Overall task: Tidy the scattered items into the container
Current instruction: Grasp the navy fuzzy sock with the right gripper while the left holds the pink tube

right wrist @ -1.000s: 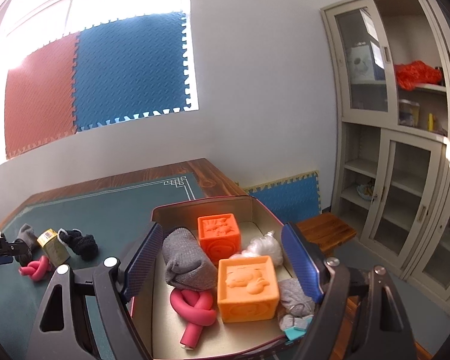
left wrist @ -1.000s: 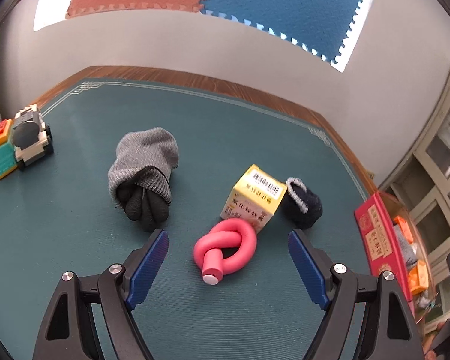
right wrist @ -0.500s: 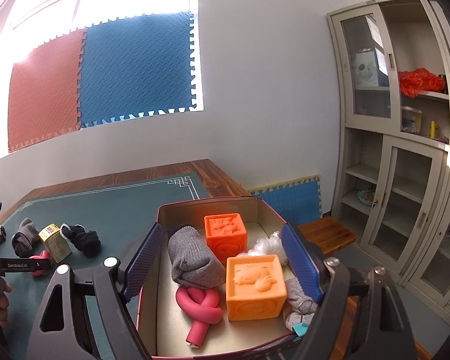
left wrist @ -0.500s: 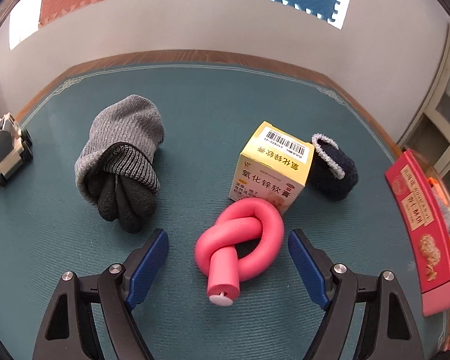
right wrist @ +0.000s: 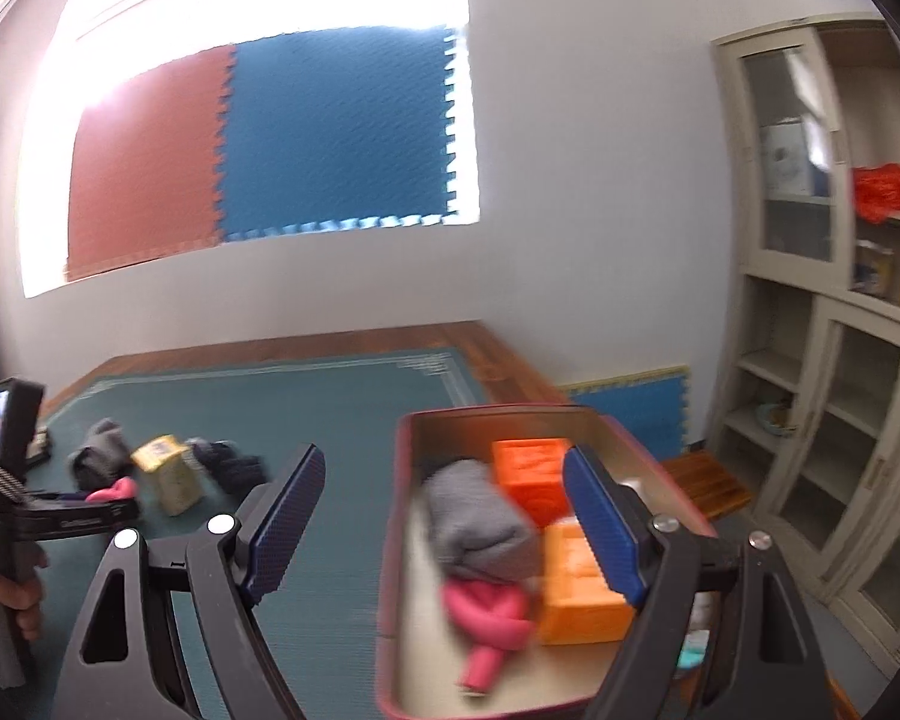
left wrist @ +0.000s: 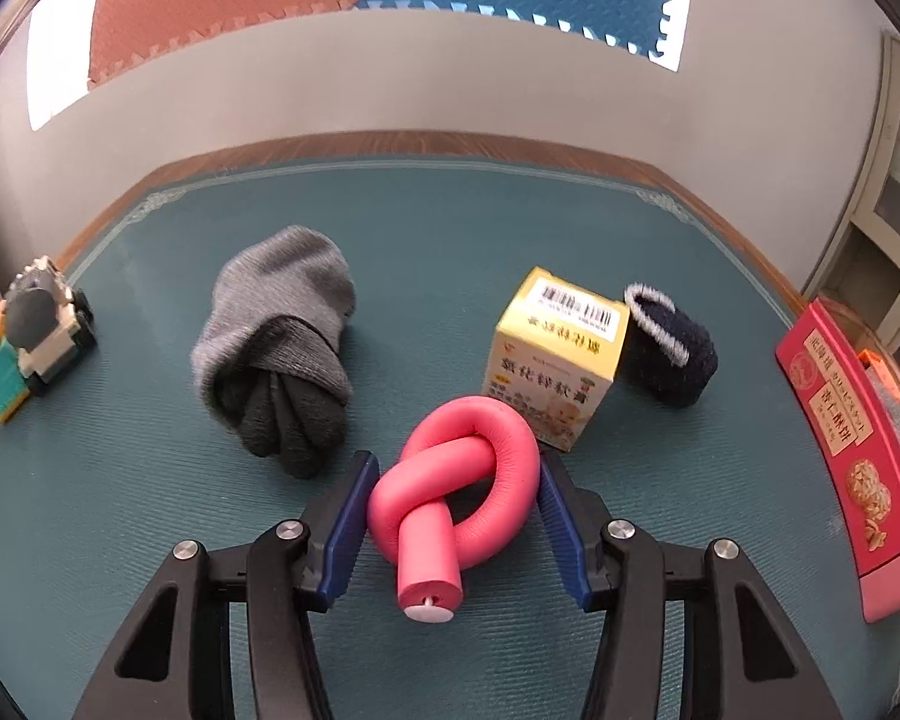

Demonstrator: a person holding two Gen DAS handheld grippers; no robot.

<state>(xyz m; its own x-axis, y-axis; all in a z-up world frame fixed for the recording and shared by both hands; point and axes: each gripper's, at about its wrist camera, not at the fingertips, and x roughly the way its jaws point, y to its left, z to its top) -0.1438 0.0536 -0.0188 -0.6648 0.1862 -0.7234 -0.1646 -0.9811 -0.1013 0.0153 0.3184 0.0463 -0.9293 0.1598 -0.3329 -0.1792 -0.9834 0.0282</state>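
Note:
A pink knotted foam tube (left wrist: 468, 480) lies on the green mat, and my left gripper (left wrist: 457, 471) is shut on it, its blue pads pressing both sides of the knot. Behind the tube stand a yellow carton (left wrist: 552, 354), a dark navy sock roll (left wrist: 672, 354) and a grey sock bundle (left wrist: 282, 336). The red-walled container (right wrist: 498, 417) sits at the table's right end, holding two orange cubes (right wrist: 528, 468), a grey sock (right wrist: 480, 522) and another pink knot (right wrist: 486, 612). My right gripper (right wrist: 444, 516) hangs open over the container's left rim with nothing in it.
A block toy car (left wrist: 42, 324) sits at the mat's far left. The wooden table edge (left wrist: 390, 141) runs along a grey wall. A cabinet (right wrist: 822, 360) stands to the right of the table. A hand (right wrist: 6, 594) holds the left tool.
My left gripper moved forward around the pink knot and closed from wide open onto it. The right gripper shifted left, from over the container's middle to over its left rim.

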